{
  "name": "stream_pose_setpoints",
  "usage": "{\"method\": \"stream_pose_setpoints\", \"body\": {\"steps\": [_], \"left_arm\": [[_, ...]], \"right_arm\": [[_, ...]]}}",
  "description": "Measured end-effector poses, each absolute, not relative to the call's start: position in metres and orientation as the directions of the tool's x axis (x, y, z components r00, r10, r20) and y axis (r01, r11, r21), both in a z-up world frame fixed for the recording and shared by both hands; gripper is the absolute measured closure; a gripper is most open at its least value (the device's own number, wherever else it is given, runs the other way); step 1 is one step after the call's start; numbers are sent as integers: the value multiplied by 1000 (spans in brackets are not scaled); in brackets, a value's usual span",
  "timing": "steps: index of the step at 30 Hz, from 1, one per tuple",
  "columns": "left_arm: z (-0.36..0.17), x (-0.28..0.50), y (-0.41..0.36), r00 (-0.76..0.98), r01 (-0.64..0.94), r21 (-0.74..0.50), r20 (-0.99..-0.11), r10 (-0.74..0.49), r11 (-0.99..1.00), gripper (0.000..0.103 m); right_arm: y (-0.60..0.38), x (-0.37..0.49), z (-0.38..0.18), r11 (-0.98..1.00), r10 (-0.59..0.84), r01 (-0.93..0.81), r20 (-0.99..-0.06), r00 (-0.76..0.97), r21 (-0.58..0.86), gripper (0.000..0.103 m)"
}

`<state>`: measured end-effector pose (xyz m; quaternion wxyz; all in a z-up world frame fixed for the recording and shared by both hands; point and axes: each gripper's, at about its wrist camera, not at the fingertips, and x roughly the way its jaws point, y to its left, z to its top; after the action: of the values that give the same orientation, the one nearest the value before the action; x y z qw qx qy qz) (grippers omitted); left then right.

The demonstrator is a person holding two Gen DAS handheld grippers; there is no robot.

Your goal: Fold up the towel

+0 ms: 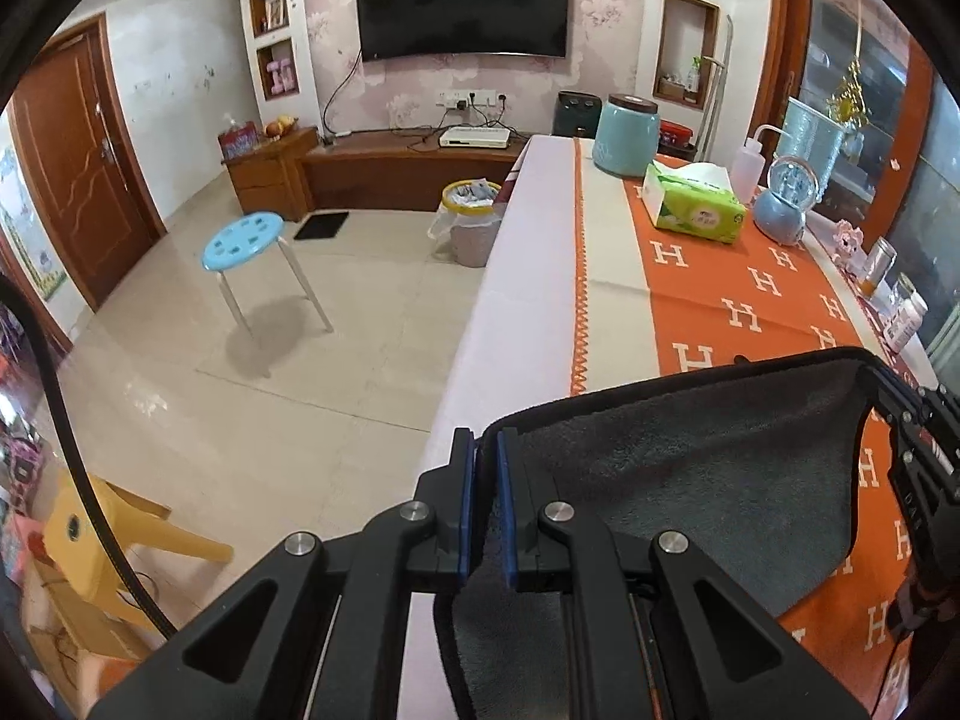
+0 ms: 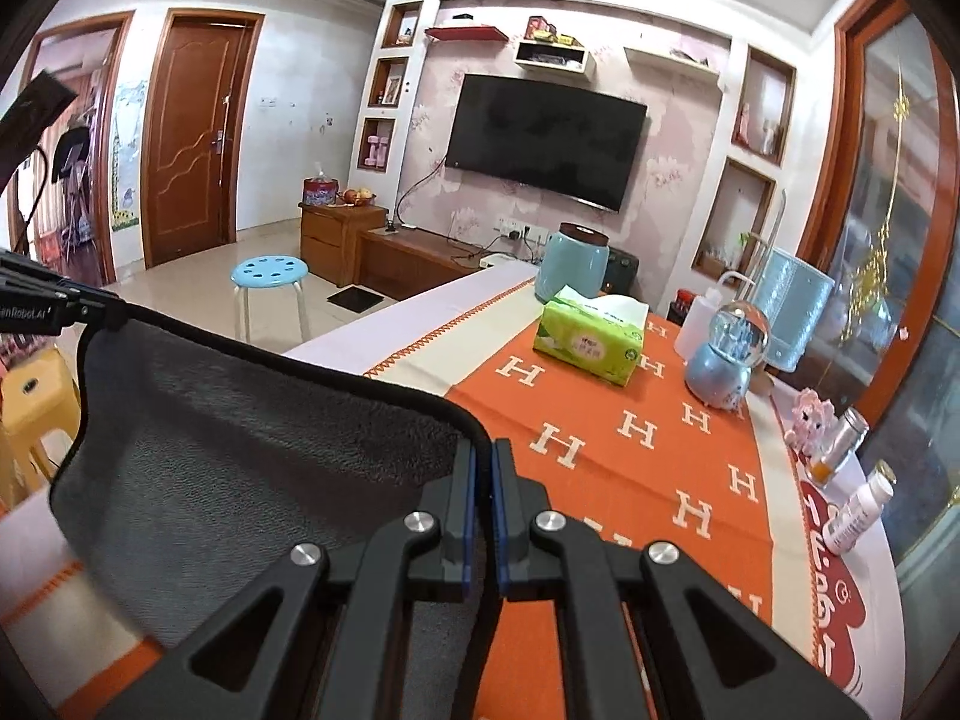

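With the grey towel [image 1: 690, 480] hanging slack above the orange tablecloth [image 2: 630, 456], one top corner pinched in the left gripper [image 1: 485, 450] and the other in the right gripper [image 2: 485, 456], the thin bound hem could apparently slip free if either hand tugs

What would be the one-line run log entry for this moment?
step: lift towel | left tool: shut on corner | right tool: shut on other corner | towel: hanging between them above table
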<state>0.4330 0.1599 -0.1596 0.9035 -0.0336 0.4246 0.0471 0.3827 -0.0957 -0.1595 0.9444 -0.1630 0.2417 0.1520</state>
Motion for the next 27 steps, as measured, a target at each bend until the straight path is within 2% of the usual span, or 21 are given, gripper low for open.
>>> {"method": "stream_pose_setpoints", "body": {"steps": [5, 8, 9, 12, 14, 16, 18, 20, 22, 27], "left_arm": [[-185, 443, 166, 608, -145, -63, -793, 38, 987, 97], [-195, 447, 166, 598, -151, -72, -801, 33, 986, 96], [-198, 449, 166, 593, -156, -71, -804, 36, 985, 92], [-201, 448, 166, 590, -170, -67, -806, 47, 983, 73], [-199, 447, 165, 592, -174, -69, -804, 48, 982, 70], [-199, 445, 166, 588, -181, -78, -808, 44, 980, 68], [-196, 443, 166, 583, -189, -85, -812, 42, 978, 66], [-192, 440, 167, 579, -201, -96, -815, 39, 975, 60], [-187, 435, 167, 584, -216, -116, -811, 33, 969, 50], [-173, 419, 166, 584, -233, -134, -811, 29, 963, 46]], "right_arm": [[-79, 377, -181, 863, 185, -362, -445, 876, -353, 99], [-70, 379, -193, 846, 166, -361, -450, 878, -392, 97], [-67, 381, -198, 842, 155, -359, -458, 875, -401, 96], [-65, 385, -204, 844, 143, -357, -474, 869, -400, 85], [-66, 387, -204, 852, 142, -353, -480, 866, -386, 65], [-67, 389, -204, 860, 143, -350, -482, 864, -372, 58], [-68, 388, -203, 864, 144, -349, -485, 862, -363, 55], [-69, 388, -201, 863, 150, -356, -492, 858, -357, 48], [-68, 386, -199, 862, 142, -353, -497, 856, -363, 43], [-68, 375, -188, 872, 145, -350, -502, 853, -343, 35]]}}
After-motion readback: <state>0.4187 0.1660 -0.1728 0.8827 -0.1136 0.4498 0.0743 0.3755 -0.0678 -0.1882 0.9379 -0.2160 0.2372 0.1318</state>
